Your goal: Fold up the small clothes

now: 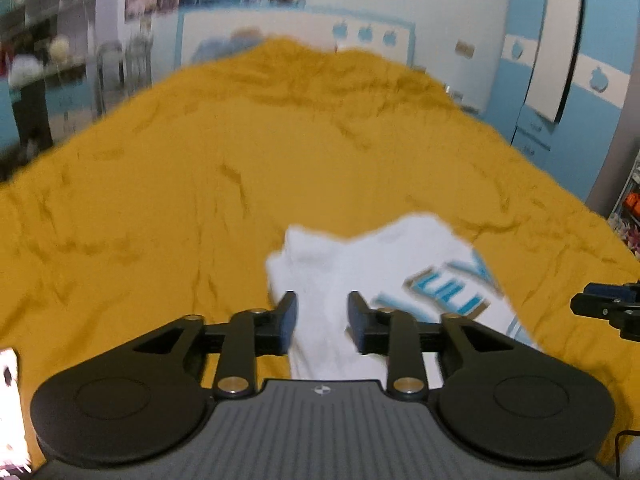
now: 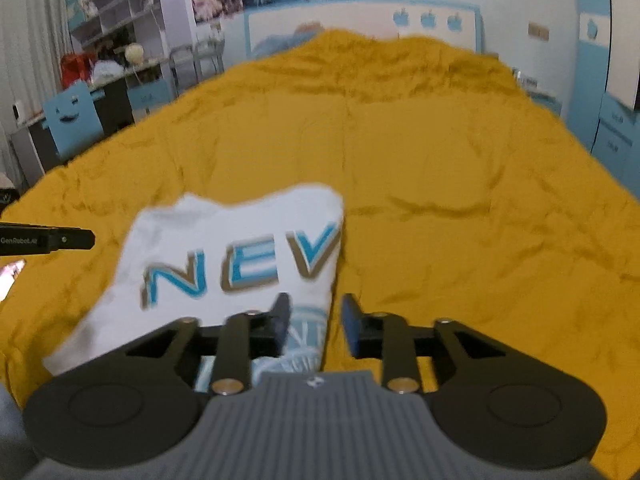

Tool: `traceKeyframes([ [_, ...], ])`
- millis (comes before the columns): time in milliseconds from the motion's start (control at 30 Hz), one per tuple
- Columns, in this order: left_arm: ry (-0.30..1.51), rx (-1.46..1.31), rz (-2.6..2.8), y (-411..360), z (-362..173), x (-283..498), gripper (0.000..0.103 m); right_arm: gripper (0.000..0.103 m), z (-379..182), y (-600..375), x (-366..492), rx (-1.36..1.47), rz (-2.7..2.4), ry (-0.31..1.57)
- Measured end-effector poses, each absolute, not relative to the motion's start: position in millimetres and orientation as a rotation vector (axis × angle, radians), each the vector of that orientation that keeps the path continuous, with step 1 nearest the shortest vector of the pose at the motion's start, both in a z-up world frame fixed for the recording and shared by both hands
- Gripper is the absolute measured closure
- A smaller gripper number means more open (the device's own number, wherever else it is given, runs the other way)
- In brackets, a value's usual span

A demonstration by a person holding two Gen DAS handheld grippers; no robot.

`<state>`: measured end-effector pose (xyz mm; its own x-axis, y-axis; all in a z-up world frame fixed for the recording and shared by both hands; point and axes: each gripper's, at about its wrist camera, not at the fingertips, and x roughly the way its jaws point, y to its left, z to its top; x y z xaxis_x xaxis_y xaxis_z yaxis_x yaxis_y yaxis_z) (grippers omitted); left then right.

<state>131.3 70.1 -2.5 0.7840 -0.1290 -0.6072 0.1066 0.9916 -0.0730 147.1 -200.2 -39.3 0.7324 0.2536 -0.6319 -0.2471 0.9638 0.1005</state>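
A small white garment with blue letters [image 1: 384, 264] lies partly folded on the mustard-yellow bedspread [image 1: 200, 160]. In the right wrist view the garment [image 2: 240, 248] reads "NEV". My left gripper [image 1: 322, 316] is open, its fingers apart over the garment's left part. My right gripper [image 2: 314, 320] is open over the garment's right edge, with cloth between and under its fingers. The right gripper's tip shows in the left wrist view [image 1: 604, 308], and the left gripper's tip shows in the right wrist view [image 2: 60, 238].
The bedspread [image 2: 440, 180] covers the whole bed. A white and blue headboard [image 2: 360, 20] stands at the far end. A desk with shelves and a blue chair [image 2: 72, 120] stand at the left, blue cabinets [image 2: 608, 120] at the right.
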Motion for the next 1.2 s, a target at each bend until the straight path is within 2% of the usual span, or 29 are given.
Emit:
traceKeyframes([
  [67,0.587,-0.011,-0.127,61,12,121,0.037,0.067,-22,-199,138,0.005,0.281,0.644],
  [133,0.507,0.02,-0.125,50,25,109,0.025,0.061,-6,-198,127,0.003,0.284,0.596],
  [167,0.465,0.038,-0.122,44,30,101,0.022,0.059,2,-197,121,0.002,0.29,0.569],
  [233,0.396,0.067,-0.117,34,36,90,0.012,0.043,14,-195,110,-0.001,0.298,0.527],
  [300,0.342,0.08,-0.108,26,39,80,0.008,0.034,23,-192,96,-0.004,0.299,0.481],
  [333,0.323,0.082,-0.098,22,40,75,0.002,0.028,27,-190,89,-0.006,0.3,0.461],
  [400,0.289,0.09,-0.067,14,39,64,0.001,0.022,31,-187,74,-0.001,0.299,0.431],
  [633,0.285,0.085,-0.019,0,26,39,0.001,0.021,25,-178,28,0.003,0.277,0.409],
  [767,0.371,0.043,-0.04,6,17,30,0.001,0.021,13,-177,5,0.012,0.224,0.438],
  [967,0.595,-0.031,-0.052,19,-4,35,0.001,0.021,-4,-177,-7,0.036,0.184,0.514],
  [1200,0.685,-0.031,-0.035,21,-22,29,0.001,0.021,-25,-163,-4,0.022,0.18,0.621],
])
